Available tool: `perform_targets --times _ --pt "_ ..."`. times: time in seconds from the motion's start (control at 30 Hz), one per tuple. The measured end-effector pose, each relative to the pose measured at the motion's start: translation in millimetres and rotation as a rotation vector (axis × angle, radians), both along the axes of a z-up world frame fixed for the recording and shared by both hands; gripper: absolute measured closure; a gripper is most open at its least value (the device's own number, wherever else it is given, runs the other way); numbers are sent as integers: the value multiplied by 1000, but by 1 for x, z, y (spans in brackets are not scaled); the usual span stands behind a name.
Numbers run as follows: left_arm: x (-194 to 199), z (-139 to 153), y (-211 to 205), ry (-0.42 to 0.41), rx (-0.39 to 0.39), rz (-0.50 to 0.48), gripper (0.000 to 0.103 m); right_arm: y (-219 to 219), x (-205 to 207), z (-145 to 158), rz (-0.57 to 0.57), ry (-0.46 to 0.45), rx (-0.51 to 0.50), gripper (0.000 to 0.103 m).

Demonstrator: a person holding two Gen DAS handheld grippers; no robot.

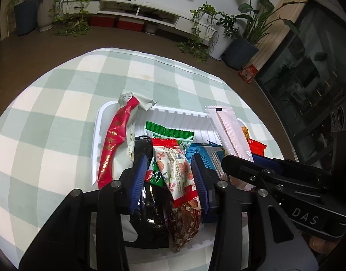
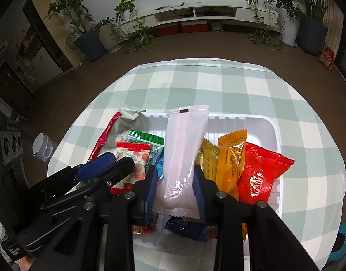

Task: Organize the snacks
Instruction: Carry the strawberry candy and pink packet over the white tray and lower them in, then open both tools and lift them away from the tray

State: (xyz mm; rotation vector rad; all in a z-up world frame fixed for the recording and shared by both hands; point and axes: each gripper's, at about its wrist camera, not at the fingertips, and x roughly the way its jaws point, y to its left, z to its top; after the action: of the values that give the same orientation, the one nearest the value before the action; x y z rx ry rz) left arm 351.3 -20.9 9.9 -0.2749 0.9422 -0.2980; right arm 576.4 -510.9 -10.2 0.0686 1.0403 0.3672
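**Closing in on a nearly full tray**

Looking down the left wrist view first: left tool [image 1: 170, 171] narrowed around a white packet with red ends [image 1: 176, 169], blue pads pressed to both its sides, packet standing among the others inside the white tray [image 1: 173, 114]. Just beside it, a green-topped packet [image 1: 169, 133] and a dark glossy packet [image 1: 153, 214] lower down. Along the tray's left wall, a long red wrapper [image 1: 115, 144] leaning out over the rim. To the right, the right tool [image 1: 252, 167] reaching in, a pale translucent stick pack [image 1: 229, 133] rising from it. Checked cloth on the desk [image 1: 60, 113] bare of loose snacks, as far as visible.

Switching to the right wrist view: right tool [image 2: 176, 180] clamped on the pale translucent stick pack [image 2: 184, 153], held upright over the tray's middle. Right of it, a yellow packet [image 2: 231, 158] and a red packet [image 2: 261, 174] lined up side by side against the tray wall [image 2: 276, 135]. Left tool [image 2: 109, 162] in from the left, over the red-ended packet. Below the pads, a dark blue packet [image 2: 184, 228] lying flat.

Judging by this: gathering mostly done, everything seen already in the tray; probably left, settling these two held packets into tidy rows.
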Motion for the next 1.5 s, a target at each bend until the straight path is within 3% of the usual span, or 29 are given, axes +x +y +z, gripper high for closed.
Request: perform_targets --times 0.33,0.57,0.67,0.73,0.77,0.83,0.87,0.97,1.07,1.2,1.37,1.5 --pt "-8 4 4 -14 11 27 64 0 0 -1 11 -6 -7 62" --pt "-19 7 8 -22 15 43 54 0 -7 1 16 -18 -15 59" --pt "-30 15 9 -44 16 49 40 -4 -12 5 7 -29 -13 59" --pt "-38 23 9 -65 17 47 20 -10 -18 13 -5 -48 -1 59" --pt "-44 28 8 -79 20 44 16 -12 -21 17 -10 -57 6 59" --pt "-58 38 9 -115 29 48 2 -19 -30 26 -25 -76 31 54" --pt "-65 43 9 -135 31 51 0 -24 -36 30 -34 -86 46 46" --pt "-95 58 8 -223 71 63 0 -39 -56 40 -65 -120 95 22" --pt "-124 69 0 -289 143 52 0 -49 -83 48 -83 -174 127 12" --pt "-172 75 -17 -334 266 48 0 -55 -121 51 -76 -235 143 7" --pt "-243 62 -36 -321 434 157 0 -64 -182 46 -93 -353 156 4" --pt "-281 44 -37 -275 395 149 0 -72 -227 41 -122 -432 140 4"
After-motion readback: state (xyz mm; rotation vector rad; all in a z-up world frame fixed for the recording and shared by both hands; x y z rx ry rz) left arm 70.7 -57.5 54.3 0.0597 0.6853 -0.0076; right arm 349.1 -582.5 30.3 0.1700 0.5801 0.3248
